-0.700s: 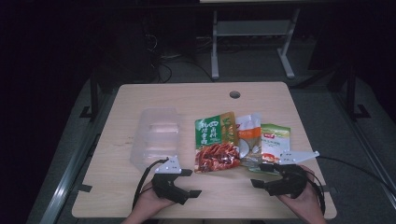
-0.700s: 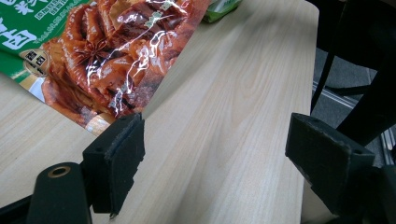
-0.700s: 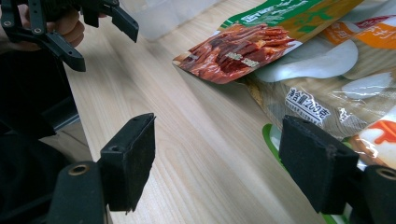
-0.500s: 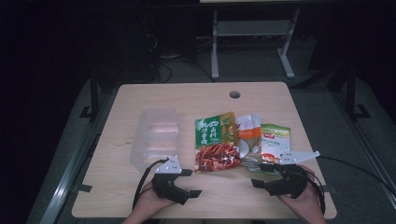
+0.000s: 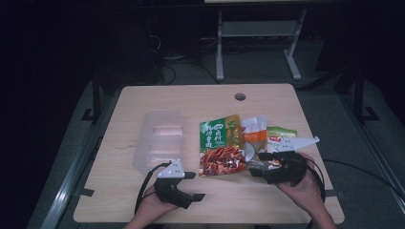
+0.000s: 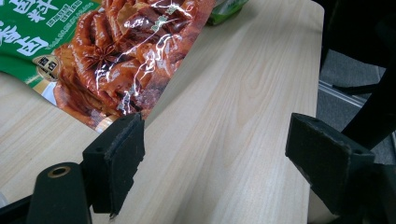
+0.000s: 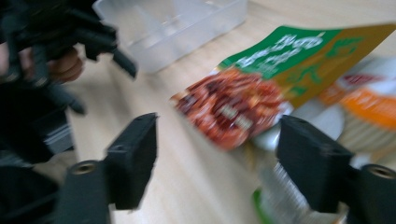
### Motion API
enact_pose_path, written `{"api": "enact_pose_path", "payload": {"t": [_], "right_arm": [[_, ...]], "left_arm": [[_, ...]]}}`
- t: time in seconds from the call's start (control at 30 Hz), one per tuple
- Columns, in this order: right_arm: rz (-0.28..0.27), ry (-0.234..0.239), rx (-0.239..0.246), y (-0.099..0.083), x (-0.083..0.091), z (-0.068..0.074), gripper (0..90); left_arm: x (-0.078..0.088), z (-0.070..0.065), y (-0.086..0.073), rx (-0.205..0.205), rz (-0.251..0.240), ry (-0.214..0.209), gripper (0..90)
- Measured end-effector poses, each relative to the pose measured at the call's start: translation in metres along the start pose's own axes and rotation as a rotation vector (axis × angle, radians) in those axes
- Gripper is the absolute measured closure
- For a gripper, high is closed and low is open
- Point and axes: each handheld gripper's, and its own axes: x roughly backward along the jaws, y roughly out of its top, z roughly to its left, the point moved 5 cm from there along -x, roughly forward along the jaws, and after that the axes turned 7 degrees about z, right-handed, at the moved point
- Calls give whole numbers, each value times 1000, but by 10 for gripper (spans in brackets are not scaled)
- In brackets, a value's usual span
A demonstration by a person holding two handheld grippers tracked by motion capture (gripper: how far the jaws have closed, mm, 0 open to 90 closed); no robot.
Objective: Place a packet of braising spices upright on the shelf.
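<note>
The glossy green pouch (image 5: 222, 147) at frame centre looks light, floppy and slippery; pinch its lower edge. Left gripper (image 5: 190, 187) and right gripper (image 5: 254, 163) gape empty

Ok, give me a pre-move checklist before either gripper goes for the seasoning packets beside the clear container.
1. Left gripper jaws open with nothing between them: ok.
2. Right gripper jaws open, not yet pressing on anything: ok.
3. Red and green packet lies on top of the pile, reachable from either side: ok.
4. Clear plastic container open and free on the table: ok.
5. Packets separated enough to take one alone: not ok, the orange and white packet and the small green packet overlap the others.
6. What the right gripper points at: cannot tell, its view is blurred.
</note>
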Motion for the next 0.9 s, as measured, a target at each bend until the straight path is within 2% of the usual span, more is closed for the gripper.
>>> {"api": "enact_pose_path", "payload": {"t": [0.07, 0.13, 0.17, 0.2, 0.43, 0.6, 0.77, 0.87, 0.9], "right_arm": [[19, -6, -4, 15, -2, -3, 317], [36, -13, -11, 30, -5, -7, 325], [55, -7, -9, 44, -9, -11, 326], [55, -7, -9, 44, -9, -11, 326], [126, -20, -21, 80, -27, -28, 333], [189, -34, -75, 96, -46, -48, 335], [231, -61, -103, 102, -59, -67, 336], [240, -53, -151, 102, -65, -79, 342], [241, -48, -169, 101, -67, -83, 342]], "left_arm": [[-1, -1, 1, 2, -5, -1, 194], [0, 0, 1, -16, -3, 3, 194], [0, 0, 0, -16, -3, 2, 195], [-1, -1, 0, -12, -7, 4, 195], [0, -2, 1, -10, -17, 2, 195], [1, -1, 1, -1, -24, 0, 199], [0, -2, 2, 7, -31, 1, 200], [0, -2, 3, 4, -30, 1, 201], [1, -2, 2, -9, -18, 5, 201]]}}
